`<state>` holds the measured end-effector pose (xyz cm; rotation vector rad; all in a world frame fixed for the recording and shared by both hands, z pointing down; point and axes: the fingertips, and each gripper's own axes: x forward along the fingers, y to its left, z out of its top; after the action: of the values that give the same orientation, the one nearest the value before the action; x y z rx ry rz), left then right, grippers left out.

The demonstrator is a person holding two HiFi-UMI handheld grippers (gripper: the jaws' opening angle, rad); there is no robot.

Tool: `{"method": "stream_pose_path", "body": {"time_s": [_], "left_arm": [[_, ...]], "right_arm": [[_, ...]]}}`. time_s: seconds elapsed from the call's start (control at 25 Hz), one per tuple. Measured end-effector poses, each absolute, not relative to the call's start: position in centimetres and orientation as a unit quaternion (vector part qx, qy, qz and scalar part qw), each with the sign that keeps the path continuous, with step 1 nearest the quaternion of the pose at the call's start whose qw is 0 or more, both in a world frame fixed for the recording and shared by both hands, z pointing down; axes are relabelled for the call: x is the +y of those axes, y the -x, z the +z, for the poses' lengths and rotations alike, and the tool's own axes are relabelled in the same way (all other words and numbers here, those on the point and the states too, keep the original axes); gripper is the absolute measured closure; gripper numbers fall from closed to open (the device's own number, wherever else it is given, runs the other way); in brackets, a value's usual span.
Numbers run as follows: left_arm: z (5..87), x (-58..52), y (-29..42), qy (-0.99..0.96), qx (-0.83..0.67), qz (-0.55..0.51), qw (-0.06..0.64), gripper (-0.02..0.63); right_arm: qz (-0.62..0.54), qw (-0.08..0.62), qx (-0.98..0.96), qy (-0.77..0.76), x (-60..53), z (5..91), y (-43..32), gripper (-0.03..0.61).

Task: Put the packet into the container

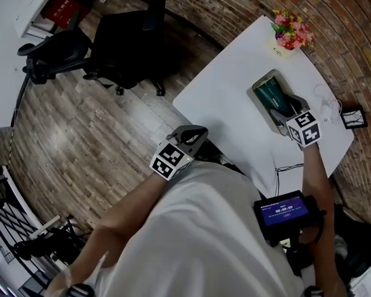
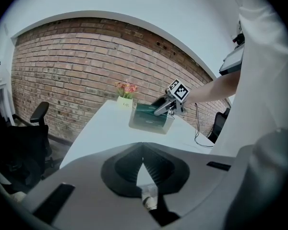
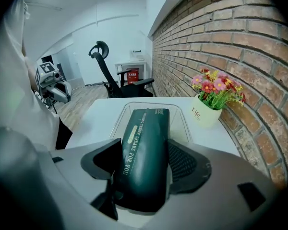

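Starting at the left, the left gripper (image 1: 195,132) hangs beside the person's body, off the near edge of the white table (image 1: 222,104), with its jaws pressed together on nothing. It plays no part in the work at this moment. Further right, the right gripper (image 3: 144,162) has its jaws spread wide around the dark green packet (image 3: 146,147), clamping it by the near end. The packet's far end points down over the clear container (image 3: 182,114), which sits on the table just short of the flower pot (image 3: 206,114). Whether the packet touches the container's bottom cannot be told. The carry looks nearly finished. What remains is to lower the packet fully inside, let go and pull the gripper clear.
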<state>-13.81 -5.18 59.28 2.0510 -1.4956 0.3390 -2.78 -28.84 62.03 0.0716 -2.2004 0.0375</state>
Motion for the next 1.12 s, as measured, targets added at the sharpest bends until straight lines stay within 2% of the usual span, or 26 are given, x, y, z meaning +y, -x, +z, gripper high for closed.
{"method": "stream_pose_path", "body": {"time_s": [0.64, 1.12], "left_arm": [[59.4, -4.2, 15.5, -0.75, -0.582, 0.12, 0.29, 0.603], [58.9, -5.5, 15.0, -0.781, -0.546, 0.133, 0.274, 0.603]], "right_arm": [[-0.002, 0.523, -0.852, -0.037, -29.3, 63.7, 2.2, 0.264], [0.018, 0.467, -0.876, -0.118, -30.1, 59.8, 1.6, 0.264]]}}
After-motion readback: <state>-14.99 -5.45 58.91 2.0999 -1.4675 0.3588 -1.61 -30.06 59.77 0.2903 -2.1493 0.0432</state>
